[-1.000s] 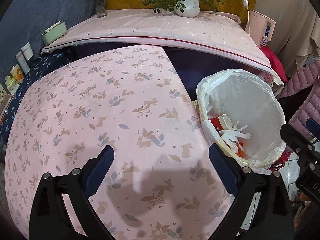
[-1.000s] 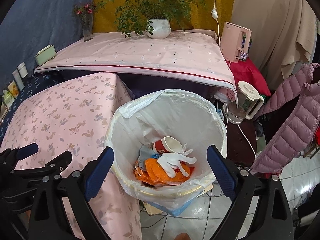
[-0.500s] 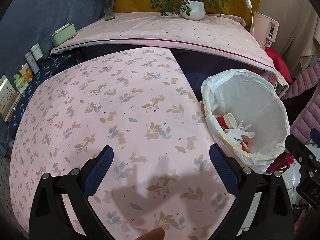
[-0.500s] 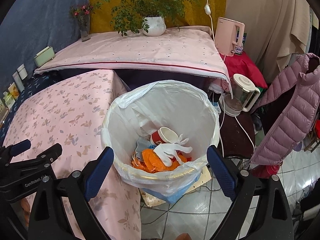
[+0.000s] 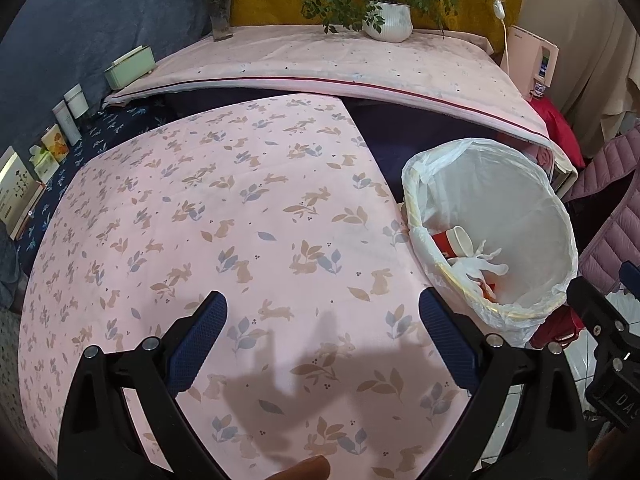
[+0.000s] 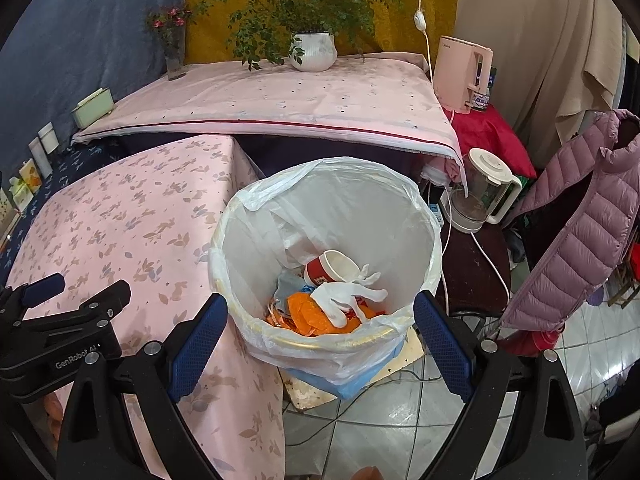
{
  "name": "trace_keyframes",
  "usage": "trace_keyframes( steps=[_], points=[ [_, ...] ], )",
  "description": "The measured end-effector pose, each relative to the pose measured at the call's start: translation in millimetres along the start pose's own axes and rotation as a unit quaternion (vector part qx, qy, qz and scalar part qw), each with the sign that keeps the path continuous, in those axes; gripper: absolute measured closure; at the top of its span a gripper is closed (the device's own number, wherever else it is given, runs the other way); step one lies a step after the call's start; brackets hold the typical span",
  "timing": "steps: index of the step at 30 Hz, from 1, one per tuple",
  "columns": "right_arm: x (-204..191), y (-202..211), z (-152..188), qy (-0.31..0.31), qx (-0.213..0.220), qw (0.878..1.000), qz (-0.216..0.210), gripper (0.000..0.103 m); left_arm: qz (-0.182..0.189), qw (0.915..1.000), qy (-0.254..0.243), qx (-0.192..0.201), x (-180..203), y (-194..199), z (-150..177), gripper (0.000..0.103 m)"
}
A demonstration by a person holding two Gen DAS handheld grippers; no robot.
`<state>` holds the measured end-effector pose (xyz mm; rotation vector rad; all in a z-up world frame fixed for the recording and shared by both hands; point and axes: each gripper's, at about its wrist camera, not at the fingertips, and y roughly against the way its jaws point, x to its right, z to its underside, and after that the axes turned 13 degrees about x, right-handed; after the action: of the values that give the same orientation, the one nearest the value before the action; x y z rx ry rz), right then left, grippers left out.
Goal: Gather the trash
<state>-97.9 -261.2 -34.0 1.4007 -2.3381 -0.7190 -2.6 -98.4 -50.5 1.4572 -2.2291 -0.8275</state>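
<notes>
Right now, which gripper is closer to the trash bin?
Right. The right gripper hangs open just above the trash bin, its near rim between the fingers. The left gripper hovers open over the pink tablecloth, with the bin off to its right.

Pink rabbit-print table — bare cloth, lined bin on tiled floor just beside it

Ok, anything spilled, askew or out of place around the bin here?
Nothing stands out. The trash bin stands upright, liner over its rim, with the paper cup, white glove and orange wrappers inside. Both the left gripper and right gripper are open.
</notes>
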Motion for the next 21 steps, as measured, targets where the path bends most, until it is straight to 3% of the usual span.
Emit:
trace_keyframes(
  steps=[21],
  points=[
    [-0.9,3.8,8.7,0.000,-0.004,1.000,0.001,0.013,-0.006,1.0000,0.004,0.000,0.1,5.9,3.6,0.011]
  ],
)
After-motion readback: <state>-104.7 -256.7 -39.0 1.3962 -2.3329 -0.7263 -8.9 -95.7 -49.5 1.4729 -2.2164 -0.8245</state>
